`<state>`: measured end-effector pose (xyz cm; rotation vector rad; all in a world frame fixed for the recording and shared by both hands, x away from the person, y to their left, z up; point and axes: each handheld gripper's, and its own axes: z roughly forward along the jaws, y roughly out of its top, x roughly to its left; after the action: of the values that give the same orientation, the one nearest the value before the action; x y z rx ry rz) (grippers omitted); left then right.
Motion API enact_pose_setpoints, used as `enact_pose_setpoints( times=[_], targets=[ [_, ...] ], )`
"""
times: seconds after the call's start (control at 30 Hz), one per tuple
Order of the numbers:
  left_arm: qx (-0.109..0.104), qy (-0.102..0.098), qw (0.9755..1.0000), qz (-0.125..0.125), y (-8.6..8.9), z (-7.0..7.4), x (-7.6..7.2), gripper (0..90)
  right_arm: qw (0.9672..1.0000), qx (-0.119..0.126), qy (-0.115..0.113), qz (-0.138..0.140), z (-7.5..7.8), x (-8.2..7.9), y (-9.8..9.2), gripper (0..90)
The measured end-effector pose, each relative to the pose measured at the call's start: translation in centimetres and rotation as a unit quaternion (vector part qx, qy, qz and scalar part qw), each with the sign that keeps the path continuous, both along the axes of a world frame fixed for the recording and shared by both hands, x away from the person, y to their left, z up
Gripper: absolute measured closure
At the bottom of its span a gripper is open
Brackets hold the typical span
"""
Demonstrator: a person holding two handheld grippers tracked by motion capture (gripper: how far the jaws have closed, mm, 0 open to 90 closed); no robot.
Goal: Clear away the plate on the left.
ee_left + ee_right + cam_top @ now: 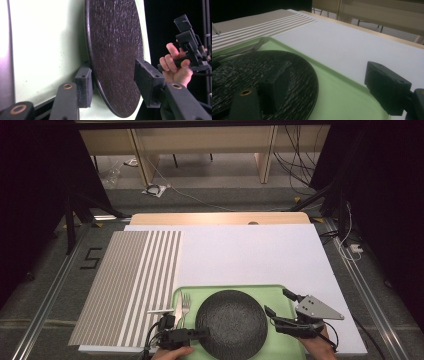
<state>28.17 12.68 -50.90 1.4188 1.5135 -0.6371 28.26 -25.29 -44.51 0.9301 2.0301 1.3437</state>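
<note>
- Black plate (231,322): round, dark, rough-textured; lies in the green tray (285,292), filling most of its middle. Also in the left gripper view (115,50) and the right gripper view (249,72).
- Green tray: pale green, rounded corners; sits at the near edge of the desk (250,252), on its white surface.
- Fork (186,306): silver; lies in the tray just left of the plate, tines pointing away from the person. A second piece of silver cutlery (177,307) lies beside it; its kind cannot be told.
- Striped mat (135,280): brown and white stripes; covers the left part of the desk, its right edge meeting the tray.
- Left tool (202,334): at the plate's near-left rim. In the left gripper view the plate's edge stands between the two pads, one pad below the rim, the other above the plate's face; both stand clear of it, so the tool is open and grips nothing.
- Right tool (281,302): held by the right hand (320,347) at the plate's right side, over the tray; jaws wide apart, nothing between them.
</note>
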Motion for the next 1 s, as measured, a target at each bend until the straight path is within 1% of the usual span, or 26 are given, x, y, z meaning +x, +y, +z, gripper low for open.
enact_pose_setpoints(
  times=[0.03,0.17,0.27,0.4,0.43,0.5,0.57,0.63,0.7,0.8,0.9,0.97,1.0],
  targets=[
    [-0.001,0.001,1.0,0.0,0.0,0.0,0.0,49.7,1.0,0.0,0.0,0.0,0.0,0.0,0.0,22.1],
    [0.006,-0.007,1.0,0.002,0.2,0.3,0.1,47.7,1.0,0.0,0.0,0.0,0.0,0.0,0.0,22.1],
    [0.017,-0.018,0.9997,0.001,0.4,0.6,0.2,47.2,1.0,0.001,0.0,0.0,0.0,0.0,0.0,22.1],
    [0.024,-0.03,0.9992,0.009,0.8,1.0,0.3,44.6,1.0,0.001,0.001,-0.001,0.0,0.0,0.0,22.1],
    [0.03,-0.038,0.9988,0.007,0.9,1.1,0.4,44.1,1.0,0.001,0.001,-0.001,0.0,0.0,0.0,22.1],
    [0.039,-0.048,0.998,0.01,1.1,1.3,0.4,43.9,1.0,0.001,0.0,-0.001,0.0,0.0,0.0,22.1],
    [0.042,-0.057,0.9974,0.01,1.3,1.6,0.4,43.4,1.0,0.001,0.0,-0.001,0.0,0.0,0.0,22.1],
    [0.051,-0.069,0.9963,0.009,1.4,1.9,0.5,42.2,1.0,0.001,0.0,-0.001,0.0,0.0,0.0,22.1],
    [0.063,-0.082,0.9946,0.009,1.5,2.2,0.4,41.6,1.0,0.0,0.0,-0.001,0.0,0.0,0.0,22.1],
    [0.086,-0.109,0.9903,0.009,1.7,2.7,0.5,40.3,1.0,0.0,0.0,-0.001,0.0,-0.1,0.0,22.1],
    [0.103,-0.139,0.9849,0.008,1.8,3.3,0.5,38.9,1.0,0.0,-0.001,-0.001,0.1,-0.1,0.0,22.1],
    [0.115,-0.159,0.9806,0.006,1.9,3.7,0.4,38.1,1.0,0.0,-0.001,-0.001,0.0,-0.1,0.0,22.1],
    [0.116,-0.169,0.9787,0.007,2.0,3.9,0.4,37.6,1.0,0.0,-0.001,-0.001,0.0,-0.1,0.0,22.1]
  ],
)
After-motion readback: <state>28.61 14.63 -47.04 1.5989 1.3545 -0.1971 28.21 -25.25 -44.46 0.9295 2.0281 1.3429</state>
